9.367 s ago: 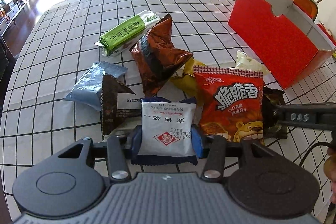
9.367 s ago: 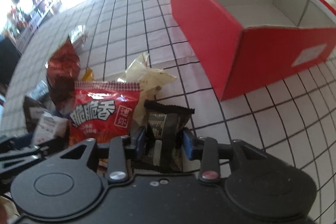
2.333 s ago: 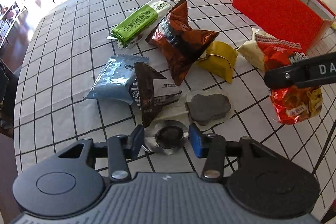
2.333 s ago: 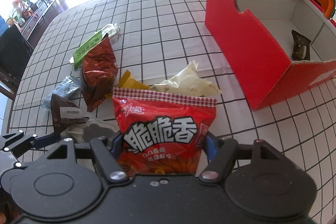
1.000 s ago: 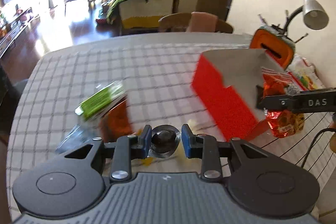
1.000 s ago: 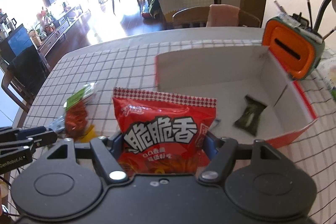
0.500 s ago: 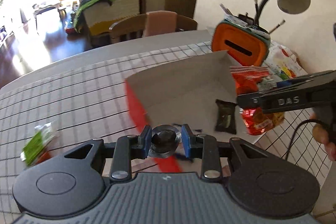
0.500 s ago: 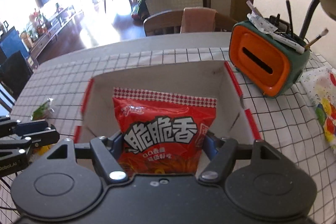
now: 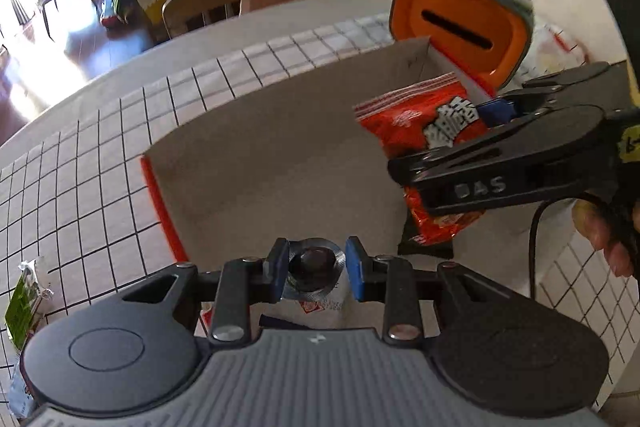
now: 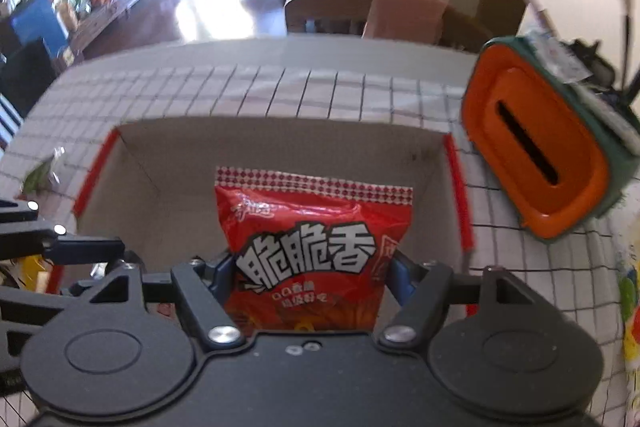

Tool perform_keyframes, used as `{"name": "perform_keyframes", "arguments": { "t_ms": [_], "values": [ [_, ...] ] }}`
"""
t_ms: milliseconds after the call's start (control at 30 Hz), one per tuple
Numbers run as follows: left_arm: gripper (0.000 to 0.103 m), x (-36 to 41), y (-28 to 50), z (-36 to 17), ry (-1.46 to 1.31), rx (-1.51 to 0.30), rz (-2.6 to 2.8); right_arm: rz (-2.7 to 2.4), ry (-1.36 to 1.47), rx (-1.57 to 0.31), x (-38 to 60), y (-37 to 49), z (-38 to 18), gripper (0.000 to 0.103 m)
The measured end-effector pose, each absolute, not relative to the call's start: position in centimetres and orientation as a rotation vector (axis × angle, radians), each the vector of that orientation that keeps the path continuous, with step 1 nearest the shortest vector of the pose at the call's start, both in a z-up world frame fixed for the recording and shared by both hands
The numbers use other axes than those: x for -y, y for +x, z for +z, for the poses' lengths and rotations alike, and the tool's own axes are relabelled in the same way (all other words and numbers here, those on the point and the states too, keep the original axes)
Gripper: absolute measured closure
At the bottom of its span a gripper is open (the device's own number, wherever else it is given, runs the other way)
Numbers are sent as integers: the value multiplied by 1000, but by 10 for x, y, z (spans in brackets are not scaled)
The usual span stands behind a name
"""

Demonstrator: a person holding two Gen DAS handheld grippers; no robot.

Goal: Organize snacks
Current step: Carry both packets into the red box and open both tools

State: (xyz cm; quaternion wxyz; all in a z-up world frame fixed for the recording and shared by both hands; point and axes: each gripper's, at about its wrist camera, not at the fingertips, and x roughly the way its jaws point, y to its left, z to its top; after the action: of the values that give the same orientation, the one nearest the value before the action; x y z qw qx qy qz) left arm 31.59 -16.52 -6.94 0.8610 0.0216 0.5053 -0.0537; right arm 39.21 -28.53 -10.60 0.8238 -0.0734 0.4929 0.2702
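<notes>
Left gripper (image 9: 317, 269) clamped on a round foil packet (image 9: 314, 273), right gripper (image 10: 312, 277) gripping a red snack bag (image 10: 312, 247), both above the open red box (image 9: 248, 163).

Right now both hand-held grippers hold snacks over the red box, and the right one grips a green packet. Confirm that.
Not quite: the right hand-held gripper grips a red packet, not a green one, as the right wrist view shows. The left hand-held gripper does hold a foil snack over the box.
</notes>
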Motion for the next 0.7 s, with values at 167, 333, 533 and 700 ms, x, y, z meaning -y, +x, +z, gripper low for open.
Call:
{"name": "perform_keyframes", "arguments": {
  "t_ms": [167,333,533,700],
  "values": [
    [73,172,331,-85,83,-1151,-106,588,-207,-1115,274,405,-124,31],
    [73,173,342,-99,75,-1229,-98,577,-252,-1159,264,408,-136,31],
    [73,171,350,-109,58,-1279,-93,546,-258,-1195,262,410,-150,31],
    [73,168,351,-111,44,-1286,-87,552,-247,-1200,261,413,-154,30]
  ]
}}
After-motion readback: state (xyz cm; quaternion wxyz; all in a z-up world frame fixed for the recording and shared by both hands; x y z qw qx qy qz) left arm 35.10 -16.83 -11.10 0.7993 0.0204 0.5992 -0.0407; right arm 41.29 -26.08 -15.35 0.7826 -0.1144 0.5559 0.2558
